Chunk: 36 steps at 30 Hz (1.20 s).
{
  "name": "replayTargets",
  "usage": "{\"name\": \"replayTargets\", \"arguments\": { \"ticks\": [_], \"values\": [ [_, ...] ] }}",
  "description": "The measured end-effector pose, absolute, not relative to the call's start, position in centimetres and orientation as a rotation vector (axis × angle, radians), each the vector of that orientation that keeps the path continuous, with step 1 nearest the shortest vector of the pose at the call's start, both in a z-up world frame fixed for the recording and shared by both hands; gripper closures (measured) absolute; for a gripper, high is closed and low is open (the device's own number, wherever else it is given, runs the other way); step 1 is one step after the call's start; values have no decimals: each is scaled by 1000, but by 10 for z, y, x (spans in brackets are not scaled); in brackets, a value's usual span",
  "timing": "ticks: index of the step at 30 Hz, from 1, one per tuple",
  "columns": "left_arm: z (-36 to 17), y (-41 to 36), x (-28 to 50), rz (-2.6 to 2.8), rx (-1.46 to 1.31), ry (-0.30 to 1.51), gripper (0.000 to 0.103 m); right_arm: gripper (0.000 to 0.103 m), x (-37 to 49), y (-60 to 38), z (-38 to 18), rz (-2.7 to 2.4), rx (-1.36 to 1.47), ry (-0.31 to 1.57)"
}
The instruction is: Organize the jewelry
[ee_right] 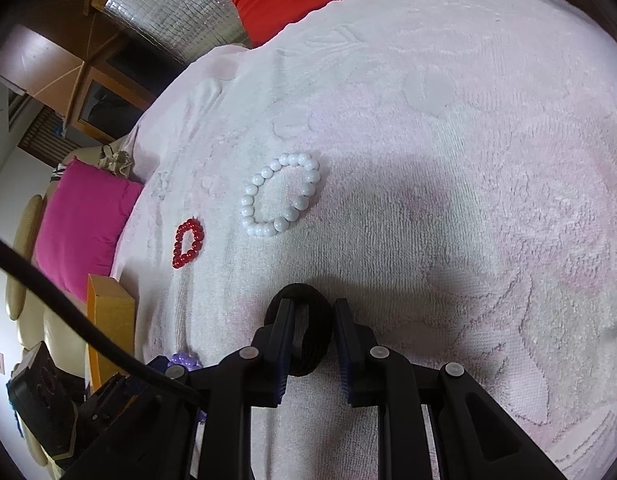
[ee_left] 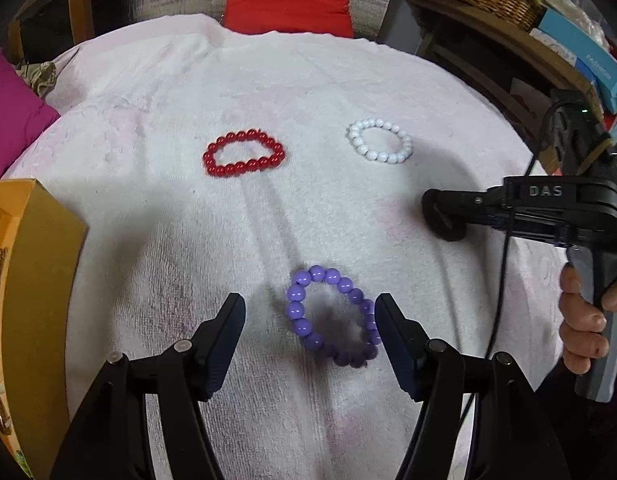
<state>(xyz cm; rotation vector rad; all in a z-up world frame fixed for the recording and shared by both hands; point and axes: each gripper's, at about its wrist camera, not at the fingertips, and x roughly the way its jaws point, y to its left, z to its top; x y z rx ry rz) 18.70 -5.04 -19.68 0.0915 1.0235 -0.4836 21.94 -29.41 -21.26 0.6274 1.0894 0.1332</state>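
Black fingers of the left gripper [ee_left: 310,320] stand apart low in the left wrist view, and the purple bracelet [ee_left: 333,316] lies on the towel [ee_left: 148,240] between them, its right side just behind the right finger. The pads do not press on it; it rests loose on the cloth.

Further off on the same towel lie the red bracelet [ee_left: 244,153] and the white bracelet [ee_left: 379,141], well apart from each other. At the left edge stands an orange box [ee_left: 32,264] with something gold-coloured inside, too cropped to name; it looks like the likely home for the pieces, though that is a guess.

To the right, a hand [ee_left: 584,320] holds the right gripper [ee_right: 312,320], whose fingers are drawn close around a dark ring-shaped thing [ee_right: 304,332], perhaps a fuzzy band. One finger sits inside the ring and one outside, so the jaws seem clamped on its side. It rests against the towel, near the white bracelet.

The step in hand appears to be the pick of the purple bracelet, with the dark ring kept in the other gripper. The next move calls for lowering the open fingers so one side of the beaded loop sits between the pads, then closing gently; round beads may roll or slip from a pinch.
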Motion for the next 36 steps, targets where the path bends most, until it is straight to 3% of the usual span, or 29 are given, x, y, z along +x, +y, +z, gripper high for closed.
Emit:
{"name": "replayTargets", "arguments": {
  "ticks": [15,25,36],
  "values": [
    [-209,-76,180,-422,227,1016,34,81,219,-292,-213,142,615,1081],
    [-205,-43,191,-326,155,1026,35,81,219,-294,-214,156,624,1082],
    [-201,-27,196,-351,74,1030,73,81,219,-291,-213,144,599,1077]
  ]
}}
